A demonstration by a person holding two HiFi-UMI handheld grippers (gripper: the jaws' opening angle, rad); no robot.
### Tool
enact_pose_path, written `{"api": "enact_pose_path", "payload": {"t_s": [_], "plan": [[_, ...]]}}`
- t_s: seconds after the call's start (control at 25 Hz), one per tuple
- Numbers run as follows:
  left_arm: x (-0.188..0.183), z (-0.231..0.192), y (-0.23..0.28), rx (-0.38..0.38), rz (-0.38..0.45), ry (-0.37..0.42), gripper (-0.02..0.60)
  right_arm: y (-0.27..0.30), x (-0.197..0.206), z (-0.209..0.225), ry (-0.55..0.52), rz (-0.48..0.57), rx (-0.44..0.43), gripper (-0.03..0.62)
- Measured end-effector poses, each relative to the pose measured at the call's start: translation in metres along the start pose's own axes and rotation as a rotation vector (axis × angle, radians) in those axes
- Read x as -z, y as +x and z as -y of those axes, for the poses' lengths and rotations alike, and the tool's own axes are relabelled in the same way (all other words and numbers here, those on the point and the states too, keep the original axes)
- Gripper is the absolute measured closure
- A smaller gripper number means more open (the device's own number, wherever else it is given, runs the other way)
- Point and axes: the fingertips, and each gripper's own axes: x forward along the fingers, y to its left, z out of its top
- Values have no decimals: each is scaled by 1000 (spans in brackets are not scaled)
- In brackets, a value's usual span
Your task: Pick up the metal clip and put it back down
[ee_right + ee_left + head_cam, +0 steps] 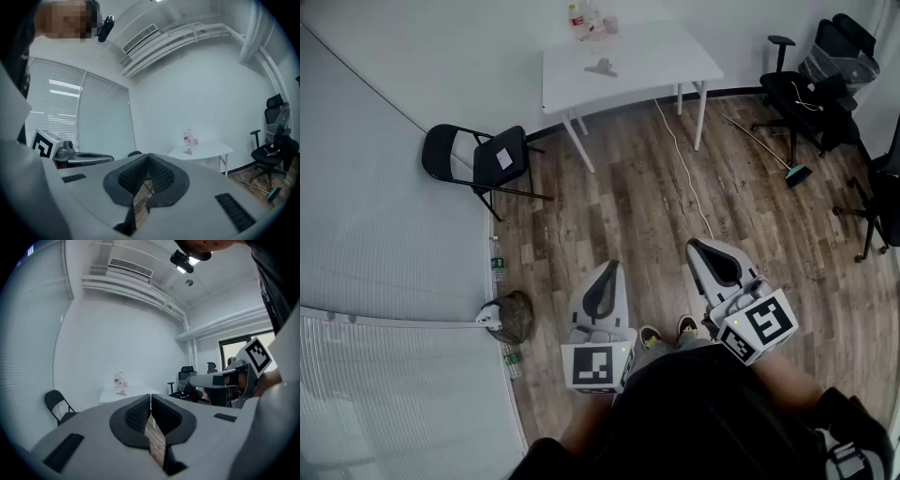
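The metal clip (601, 67) lies on the white table (661, 56) across the room, just in front of some bottles (587, 19) — well apart from both tools. The left gripper (609, 266) and right gripper (695, 246) are side by side over the wooden floor (647, 206), each with jaws pressed together on nothing.

Head view: camera on the person's head, high, facing forward and steeply down. Wood floor (656, 216) near below, bench (675, 56) far off at the top of the frame.

Left gripper view: camera rides on the left hand-held gripper (612, 266) and looks about level along its jaws, across the room.

Right gripper view: same mounting on the right hand-held gripper (693, 246).

Overlap: all three views show the distant bench and the office chair (797, 94). Each gripper view catches the other gripper at its edge.
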Motion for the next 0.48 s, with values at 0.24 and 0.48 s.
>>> {"api": "enact_pose_path", "payload": {"t_s": [0.24, 0.48], "plan": [[-4, -11, -4, -23, 4, 5, 560, 7, -2, -4, -9, -1, 5, 576], [-4, -32, -16, -30, 17, -23, 560, 22, -4, -24, -46, 10, -29, 574]]}}
